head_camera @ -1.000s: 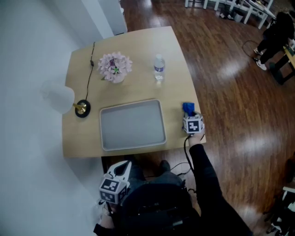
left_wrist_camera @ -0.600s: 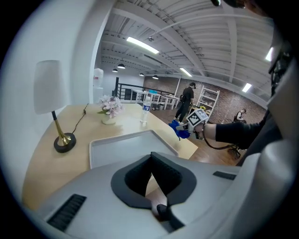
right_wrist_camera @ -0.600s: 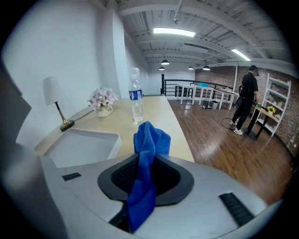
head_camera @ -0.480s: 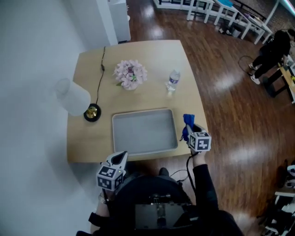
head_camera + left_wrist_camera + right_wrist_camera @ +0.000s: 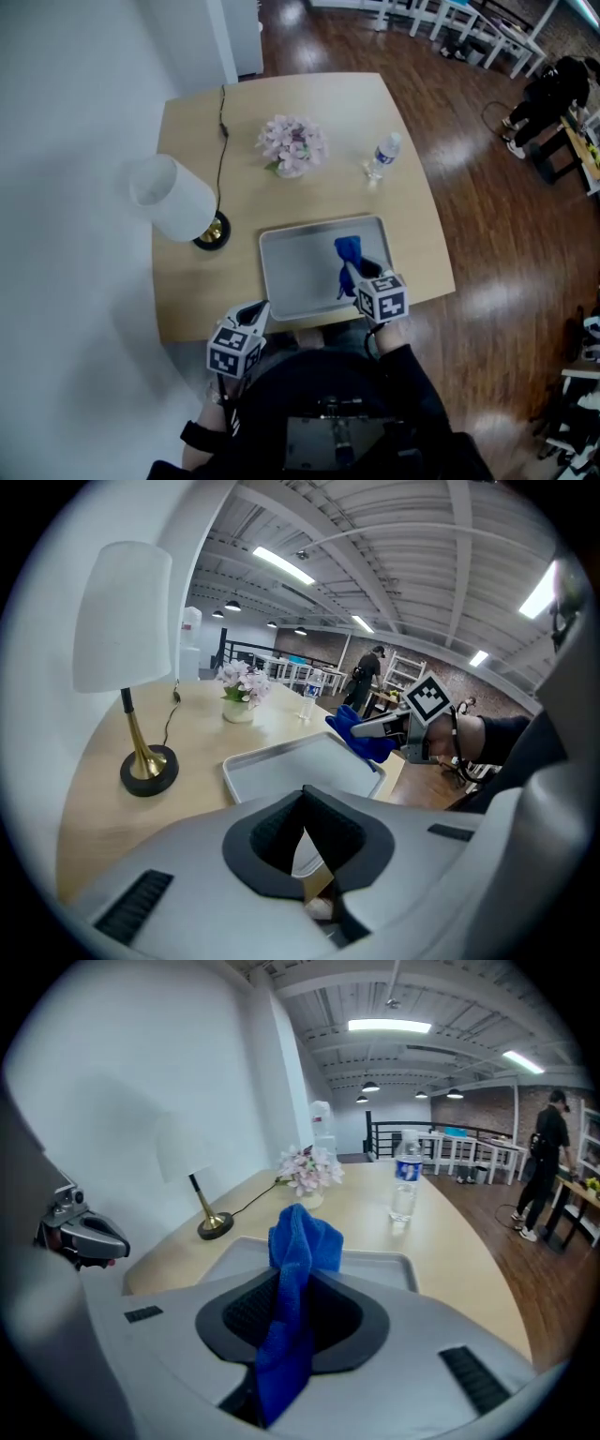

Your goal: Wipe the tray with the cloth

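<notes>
The grey tray lies near the front edge of the wooden table. My right gripper hovers over the tray's right half; its jaws have just been closing and are shut on a blue cloth. In the right gripper view the cloth stands up between the jaws and hangs below them, with the tray beyond. My left gripper is at the table's front edge, left of the tray, shut and empty. The left gripper view shows the tray and the cloth ahead.
A white-shaded lamp on a brass base stands left of the tray, its cable running to the far edge. Pink flowers and a water bottle stand behind the tray. A person stands far right on the wooden floor.
The right gripper lifted the cloth from the table's right edge and carried it left over the tray. The left gripper came forward from below the table to its front edge.
</notes>
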Tool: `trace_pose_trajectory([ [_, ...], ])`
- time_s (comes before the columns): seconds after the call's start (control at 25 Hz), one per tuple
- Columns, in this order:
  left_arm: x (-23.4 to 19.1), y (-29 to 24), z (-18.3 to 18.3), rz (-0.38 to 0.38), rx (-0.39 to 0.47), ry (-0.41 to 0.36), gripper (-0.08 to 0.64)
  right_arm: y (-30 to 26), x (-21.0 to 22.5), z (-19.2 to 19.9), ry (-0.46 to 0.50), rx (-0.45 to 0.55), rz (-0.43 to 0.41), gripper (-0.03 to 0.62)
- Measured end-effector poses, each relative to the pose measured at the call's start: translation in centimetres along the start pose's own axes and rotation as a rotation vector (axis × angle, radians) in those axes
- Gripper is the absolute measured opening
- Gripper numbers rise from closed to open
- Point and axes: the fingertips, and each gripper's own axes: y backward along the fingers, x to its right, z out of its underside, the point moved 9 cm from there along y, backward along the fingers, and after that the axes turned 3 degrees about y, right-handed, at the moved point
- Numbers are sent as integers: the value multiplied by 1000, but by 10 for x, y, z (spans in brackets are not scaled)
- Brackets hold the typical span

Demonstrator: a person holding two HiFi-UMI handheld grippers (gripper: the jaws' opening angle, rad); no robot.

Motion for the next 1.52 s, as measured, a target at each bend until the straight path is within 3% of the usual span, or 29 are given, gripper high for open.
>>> trace_pose_trajectory([
  [0.4, -26, -17, -11, -77, -32, 92, 0, -157, -115, -73, 277, -90, -196, 86],
  [0.68, -34, -13, -18, -164, -85, 140, 2, -211, -136, -80, 341, -190, -220, 86],
  [0.88, -41, -18, -20, -189, -97, 184, 2, -216, -137, -86, 422, -202, -236, 86],
  [1.16, -38, -47, -38, -137, -105, 133, 0, -206, -97, -79, 391, -221, -211, 86],
  [1.52, -22, -74, -60, -58, -109, 59, 0, -182, 10, -49, 238, -262, -54, 86],
])
